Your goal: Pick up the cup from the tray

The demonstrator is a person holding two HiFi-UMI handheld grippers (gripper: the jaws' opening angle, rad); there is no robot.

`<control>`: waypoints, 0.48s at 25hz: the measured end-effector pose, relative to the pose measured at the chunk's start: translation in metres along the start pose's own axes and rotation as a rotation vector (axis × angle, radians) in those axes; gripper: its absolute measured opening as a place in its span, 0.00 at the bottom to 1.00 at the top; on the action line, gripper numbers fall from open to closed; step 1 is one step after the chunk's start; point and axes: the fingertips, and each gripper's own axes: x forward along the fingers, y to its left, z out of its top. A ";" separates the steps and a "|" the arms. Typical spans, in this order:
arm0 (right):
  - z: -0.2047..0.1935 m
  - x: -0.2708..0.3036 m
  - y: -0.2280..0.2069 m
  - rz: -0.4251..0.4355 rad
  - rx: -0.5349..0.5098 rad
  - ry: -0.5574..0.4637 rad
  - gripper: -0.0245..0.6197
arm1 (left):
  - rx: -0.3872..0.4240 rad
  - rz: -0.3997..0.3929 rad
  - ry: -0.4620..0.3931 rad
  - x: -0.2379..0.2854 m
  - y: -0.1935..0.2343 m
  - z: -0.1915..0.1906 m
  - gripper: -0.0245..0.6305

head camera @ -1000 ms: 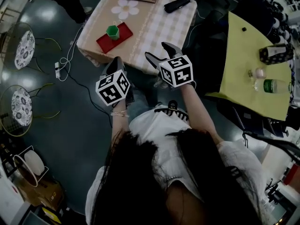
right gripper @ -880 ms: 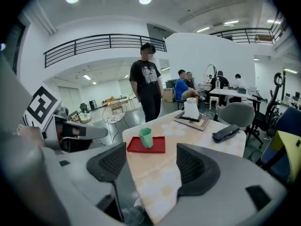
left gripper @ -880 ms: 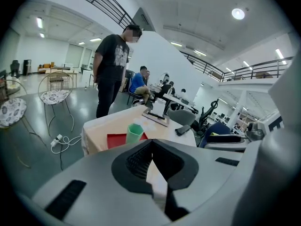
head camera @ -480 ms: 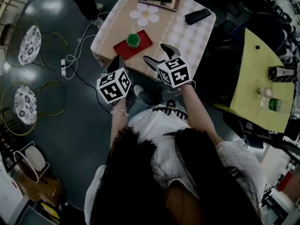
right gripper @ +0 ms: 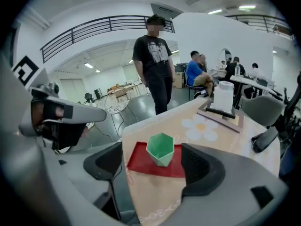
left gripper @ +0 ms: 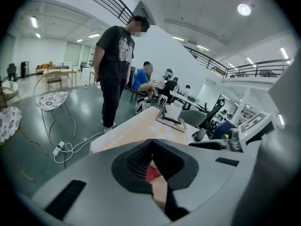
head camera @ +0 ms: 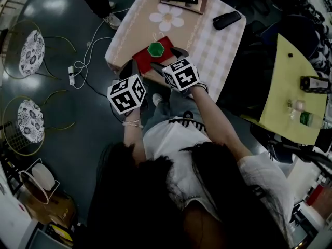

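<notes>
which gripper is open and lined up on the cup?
The right gripper: its jaws stand apart, framing the green cup on the red tray without touching it. The left gripper has its jaws together.

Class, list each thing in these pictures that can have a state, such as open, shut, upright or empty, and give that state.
Cup: upright on the tray, looks empty, not gripped.
Tray: flat on the table, carrying the cup.
Right gripper: jaws apart, lined up on the cup, not touching it.
Left gripper: jaws together, gripping nothing.
</notes>
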 end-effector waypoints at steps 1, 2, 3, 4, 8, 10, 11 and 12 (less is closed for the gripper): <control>-0.001 0.008 -0.002 -0.002 0.012 0.013 0.63 | -0.002 0.001 0.004 0.003 0.001 0.001 0.05; -0.001 0.015 -0.004 -0.010 0.014 0.024 0.63 | -0.003 0.002 0.009 0.006 0.002 0.001 0.05; -0.001 0.021 -0.006 -0.020 0.010 0.032 0.63 | -0.003 0.003 0.014 0.009 0.002 0.001 0.05; 0.000 0.025 -0.008 -0.031 0.005 0.036 0.64 | -0.003 0.005 0.018 0.012 0.003 0.001 0.05; 0.002 0.045 -0.011 -0.048 -0.006 0.061 0.64 | -0.003 0.004 0.038 0.028 0.005 0.004 0.05; 0.000 0.054 -0.011 -0.040 -0.028 0.092 0.64 | -0.007 0.000 0.057 0.035 0.005 0.003 0.05; -0.001 0.058 -0.012 -0.036 -0.041 0.111 0.64 | -0.013 -0.001 0.068 0.039 0.004 0.001 0.05; -0.005 0.062 -0.012 -0.028 -0.049 0.134 0.64 | -0.018 -0.002 0.079 0.042 0.004 -0.001 0.05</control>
